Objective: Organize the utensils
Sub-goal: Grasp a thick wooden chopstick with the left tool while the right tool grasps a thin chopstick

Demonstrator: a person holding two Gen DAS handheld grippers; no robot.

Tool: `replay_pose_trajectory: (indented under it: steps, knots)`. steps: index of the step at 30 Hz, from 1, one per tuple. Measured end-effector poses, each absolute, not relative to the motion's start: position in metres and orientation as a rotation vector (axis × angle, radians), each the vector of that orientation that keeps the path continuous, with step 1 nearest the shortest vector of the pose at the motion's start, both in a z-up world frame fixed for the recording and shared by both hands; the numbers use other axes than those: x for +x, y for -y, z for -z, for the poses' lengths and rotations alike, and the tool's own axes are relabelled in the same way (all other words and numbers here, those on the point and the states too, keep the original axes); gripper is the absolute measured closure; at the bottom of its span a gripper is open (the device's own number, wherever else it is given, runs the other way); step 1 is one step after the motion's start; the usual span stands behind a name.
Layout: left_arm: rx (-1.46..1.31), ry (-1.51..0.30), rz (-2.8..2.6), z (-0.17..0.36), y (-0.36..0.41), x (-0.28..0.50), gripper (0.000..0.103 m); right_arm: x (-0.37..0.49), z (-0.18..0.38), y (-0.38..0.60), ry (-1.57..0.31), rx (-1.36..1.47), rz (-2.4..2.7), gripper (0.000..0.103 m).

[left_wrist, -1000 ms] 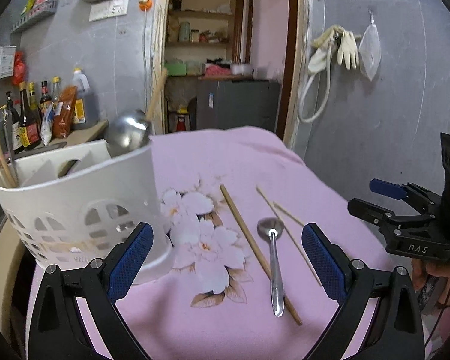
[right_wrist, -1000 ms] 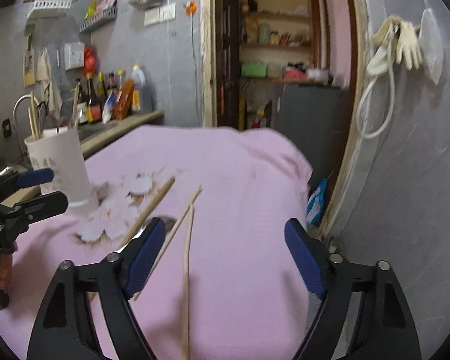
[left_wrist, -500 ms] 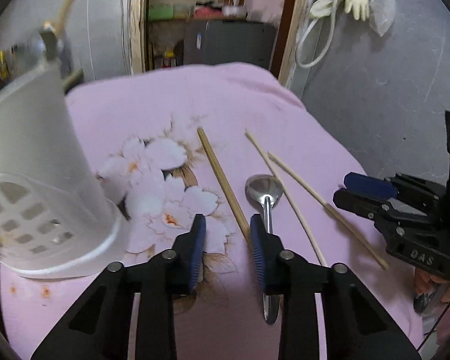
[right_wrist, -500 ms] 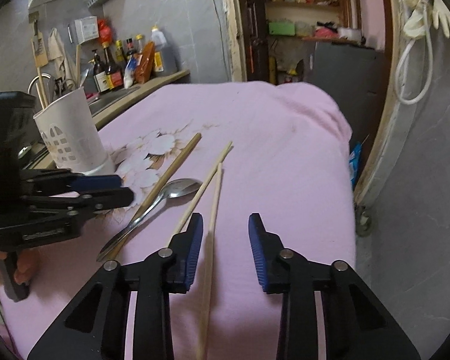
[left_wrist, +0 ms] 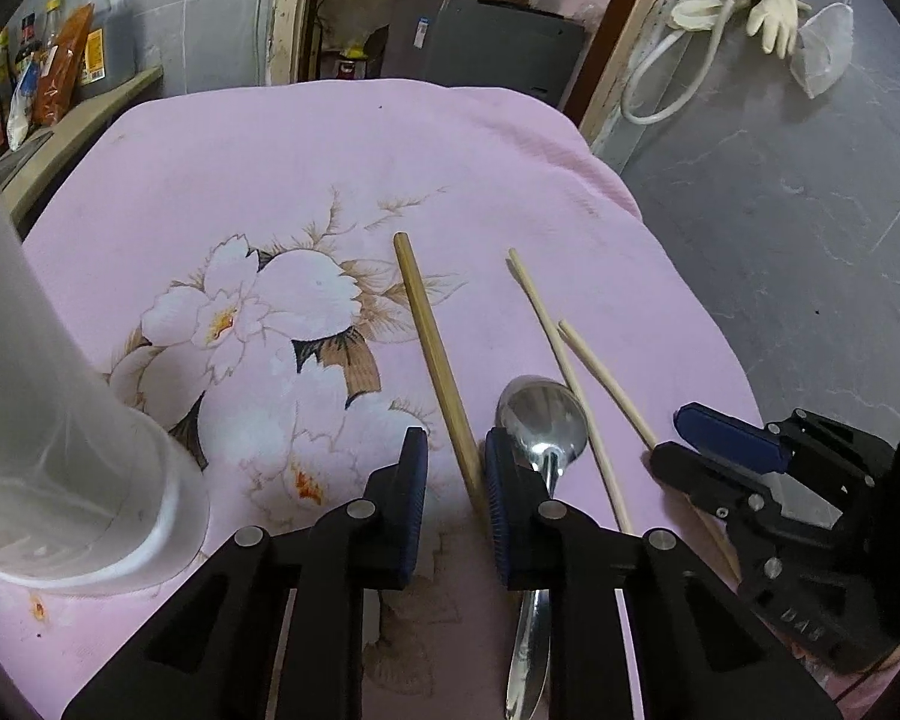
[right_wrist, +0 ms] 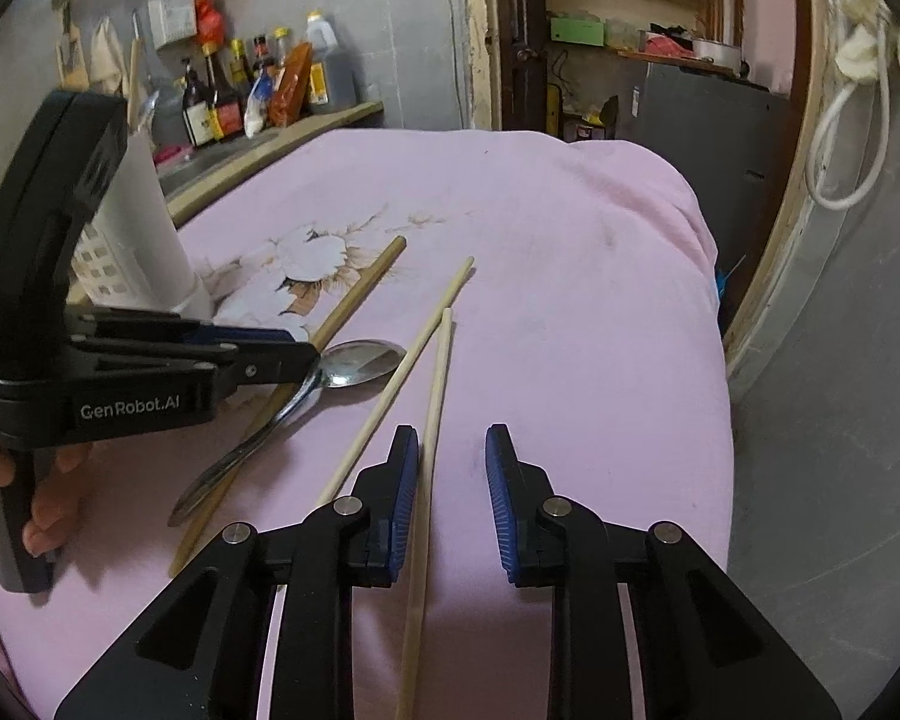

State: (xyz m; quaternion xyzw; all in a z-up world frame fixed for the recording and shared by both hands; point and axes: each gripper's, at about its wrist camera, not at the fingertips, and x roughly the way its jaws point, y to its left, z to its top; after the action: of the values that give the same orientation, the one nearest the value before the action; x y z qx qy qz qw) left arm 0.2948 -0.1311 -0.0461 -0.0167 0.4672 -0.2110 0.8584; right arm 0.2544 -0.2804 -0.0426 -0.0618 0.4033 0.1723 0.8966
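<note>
A thick wooden stick point(left_wrist: 432, 348), a metal spoon point(left_wrist: 543, 420) and two thin chopsticks point(left_wrist: 561, 360) lie side by side on the pink flowered cloth point(left_wrist: 282, 168). My left gripper point(left_wrist: 455, 504) is low over the cloth, jaws narrowed but apart, with the stick's near end between them and the spoon just right of its right pad. My right gripper point(right_wrist: 452, 501) is also partly open; one chopstick point(right_wrist: 432, 438) runs beside its left pad. The white utensil holder point(left_wrist: 48, 432) stands at the left.
Bottles and packets point(right_wrist: 258, 90) line a shelf at the back left. A grey wall with hanging gloves point(left_wrist: 744, 0) and a doorway point(right_wrist: 624, 30) lie beyond the table's far and right edges.
Both grippers have narrowed from wide open and dropped toward the cloth. The left has moved right, away from the holder, over the stick; the right has come down by the chopsticks.
</note>
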Motion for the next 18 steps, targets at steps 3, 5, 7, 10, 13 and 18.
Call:
replay_pose_trajectory:
  steps: [3, 5, 7, 10, 13, 18]
  knots:
    - [-0.023, -0.997, 0.426, 0.046, 0.137, 0.297, 0.087, 0.262, 0.044, 0.275, -0.860, -0.151, -0.346, 0.081]
    - [-0.005, -1.006, 0.423, 0.046, 0.139, 0.297, 0.087, 0.267, 0.044, 0.272, -0.876, -0.169, -0.340, 0.081]
    - [-0.008, -1.011, 0.431, 0.046, 0.136, 0.297, 0.087, 0.267, 0.045, 0.271, -0.876, -0.183, -0.336, 0.081]
    - [-0.006, -1.009, 0.434, 0.047, 0.137, 0.297, 0.089, 0.263, 0.048, 0.268, -0.862, -0.213, -0.322, 0.083]
    - [-0.007, -1.019, 0.440, 0.047, 0.140, 0.299, 0.095, 0.264, 0.047, 0.267, -0.870, -0.228, -0.308, 0.089]
    - [-0.091, -1.044, 0.452, 0.046, 0.133, 0.296, 0.099, 0.270, 0.042, 0.268, -0.903, -0.193, -0.303, 0.097]
